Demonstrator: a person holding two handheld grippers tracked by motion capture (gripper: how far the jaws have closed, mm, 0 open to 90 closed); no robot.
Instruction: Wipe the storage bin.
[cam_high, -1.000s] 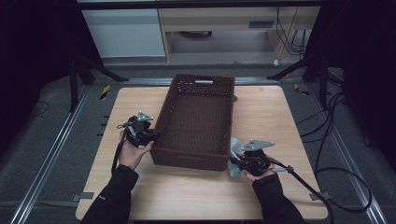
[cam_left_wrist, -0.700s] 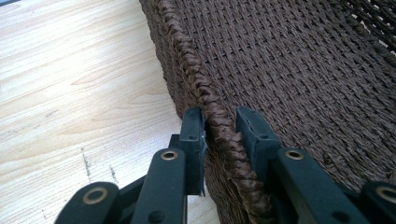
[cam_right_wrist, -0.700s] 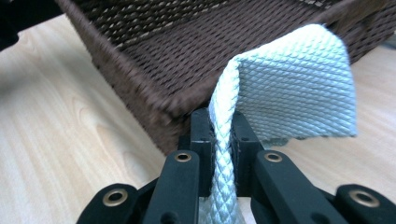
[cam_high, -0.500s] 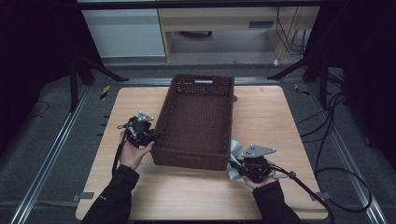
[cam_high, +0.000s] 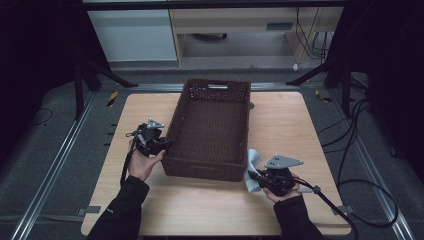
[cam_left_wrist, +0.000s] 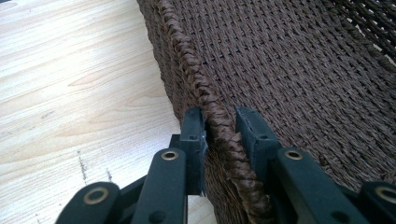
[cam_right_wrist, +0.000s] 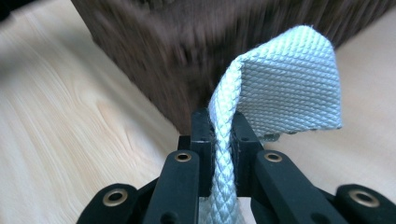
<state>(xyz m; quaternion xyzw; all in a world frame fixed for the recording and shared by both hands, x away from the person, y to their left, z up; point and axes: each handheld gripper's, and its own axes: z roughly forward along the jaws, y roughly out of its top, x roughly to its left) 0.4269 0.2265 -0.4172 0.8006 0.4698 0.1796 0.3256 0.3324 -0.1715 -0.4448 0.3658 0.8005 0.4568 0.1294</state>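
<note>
Just one basket, one cloth

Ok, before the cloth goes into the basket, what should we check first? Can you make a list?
1. Right gripper pinching the pale cloth: ok, the jaws are shut on its folded edge.
2. Left gripper steadying the basket: ok, the jaws straddle the braided rim, one on each side.
3. Basket flat on the table: ok in the high view.
4. Room inside the basket: ok, it looks empty.
5. Cloth high enough to clear the rim: not ok, it sits beside the basket's near right corner, low by the wall.
6. Loose end of the cloth free: cannot tell, part hangs behind the jaws.
</note>
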